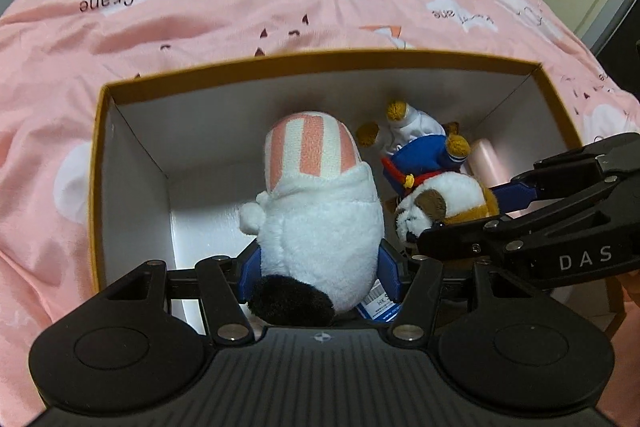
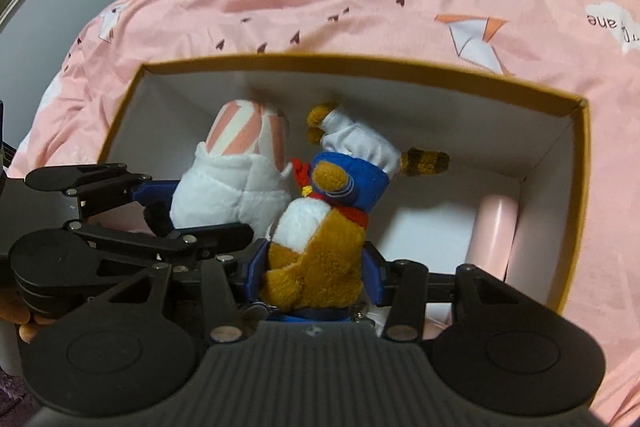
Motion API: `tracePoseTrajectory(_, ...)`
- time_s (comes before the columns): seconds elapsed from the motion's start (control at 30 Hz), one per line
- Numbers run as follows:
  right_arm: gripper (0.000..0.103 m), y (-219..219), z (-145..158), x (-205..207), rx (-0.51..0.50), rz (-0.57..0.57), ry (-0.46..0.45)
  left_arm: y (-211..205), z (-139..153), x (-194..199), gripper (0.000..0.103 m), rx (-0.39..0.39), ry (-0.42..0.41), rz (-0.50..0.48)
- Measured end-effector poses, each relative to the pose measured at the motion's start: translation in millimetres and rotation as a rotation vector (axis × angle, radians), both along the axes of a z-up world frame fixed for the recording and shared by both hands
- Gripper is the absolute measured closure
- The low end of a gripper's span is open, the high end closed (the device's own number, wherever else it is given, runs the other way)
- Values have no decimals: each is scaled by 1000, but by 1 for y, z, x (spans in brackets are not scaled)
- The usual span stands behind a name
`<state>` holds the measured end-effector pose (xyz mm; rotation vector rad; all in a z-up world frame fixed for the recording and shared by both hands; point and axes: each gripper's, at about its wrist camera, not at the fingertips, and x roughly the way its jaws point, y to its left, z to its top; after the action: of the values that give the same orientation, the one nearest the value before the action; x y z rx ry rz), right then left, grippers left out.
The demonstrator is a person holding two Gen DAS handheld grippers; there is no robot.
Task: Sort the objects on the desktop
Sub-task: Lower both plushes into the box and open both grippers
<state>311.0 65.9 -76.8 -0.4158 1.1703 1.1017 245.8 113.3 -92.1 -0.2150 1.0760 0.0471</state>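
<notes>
Both toys are in my grip and already inside the box — the open cardboard one sitting on the pink bedsheet.

Left gripper: jaws pinching the white plush across its lower body, blue pads on either flank. Its long axis runs straight ahead of the jaws, striped pink end pointing at the far wall, black tail end back toward my palm. It sits in the left-centre of the box.

Right gripper: jaws clamped on the brown plush the same way — body between the pads, blue jacket and white trousers leading, feet toward the far wall. It lies just right of the white one, the two touching or nearly so.

What the release turns on: both toys point down and forward into the box, so I judge that opening the jaws drops them in place. The right one is nearer the pink cylinder lying against the right wall.

The left view shows the brown plush's face and the white plush's tag, but most of the cylinder is hidden. The right view shows the cylinder whole and the bare floor beside it. Whether either toy touches the floor, I cannot tell.
</notes>
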Motion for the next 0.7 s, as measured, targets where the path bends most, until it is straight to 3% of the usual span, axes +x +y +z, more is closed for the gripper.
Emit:
tracePoseTrajectory(0.37, 42, -1, -2, 2, -31, 8, -16, 8, -2, 3, 29, -54, 34, 4)
tracePoseTrajectory(0.6, 42, -12, 19, -4, 15, 10, -46, 11, 21, -11, 30, -61, -32, 3)
tracePoseTrajectory(0.63, 43, -14, 21, -4, 20, 5, -51, 13, 26, -14, 31, -69, -42, 7)
tracePoseTrajectory(0.7, 51, -17, 23, -4, 33, 4, -53, 15, 30, -17, 49, -80, -53, 19)
